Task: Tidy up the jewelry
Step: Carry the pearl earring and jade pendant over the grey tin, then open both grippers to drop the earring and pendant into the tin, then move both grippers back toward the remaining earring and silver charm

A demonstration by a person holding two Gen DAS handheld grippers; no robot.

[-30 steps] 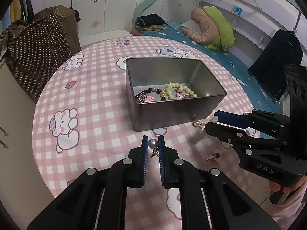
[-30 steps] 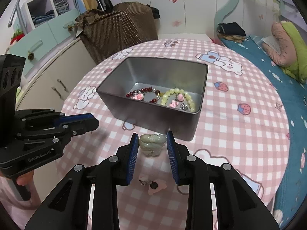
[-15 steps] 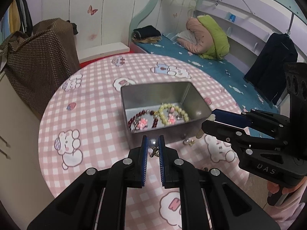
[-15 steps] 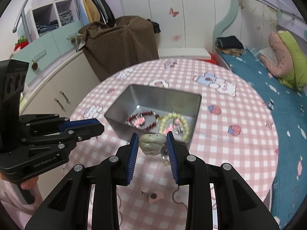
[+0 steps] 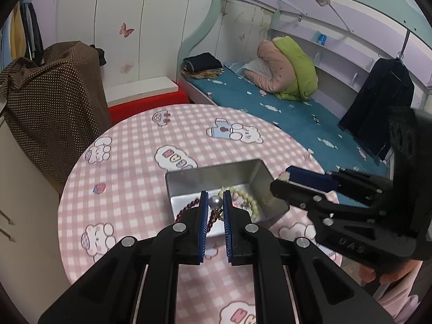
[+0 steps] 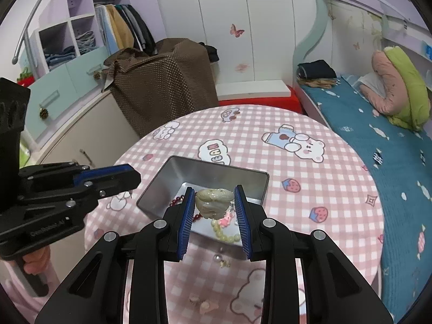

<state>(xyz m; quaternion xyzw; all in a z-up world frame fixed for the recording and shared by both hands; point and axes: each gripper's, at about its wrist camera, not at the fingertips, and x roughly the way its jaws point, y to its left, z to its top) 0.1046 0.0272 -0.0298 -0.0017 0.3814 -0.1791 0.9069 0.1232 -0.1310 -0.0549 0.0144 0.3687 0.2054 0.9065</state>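
Note:
My left gripper (image 5: 215,202) is shut on a pearl earring (image 5: 215,202) with a gold dangle, held high over the metal tin (image 5: 210,179). My right gripper (image 6: 214,197) is shut on a pale green hair clip (image 6: 214,202), also held above the tin (image 6: 162,191). Inside the tin lie a dark red bead bracelet (image 5: 186,210) and a pale yellow bead bracelet (image 5: 249,201), with a pink charm (image 6: 226,220). Each gripper shows in the other's view: the right (image 5: 280,182), the left (image 6: 132,181).
The tin stands on a round table with a pink checked cloth (image 5: 129,189). A second pearl earring (image 6: 218,257) and small pink pieces (image 6: 205,306) lie on the cloth in front of the tin. A bed (image 5: 283,108) is at the right, a covered brown item (image 5: 51,94) at the left.
Both grippers have risen from the table with their pieces and now hang over the tin. The table looks smaller and farther below.

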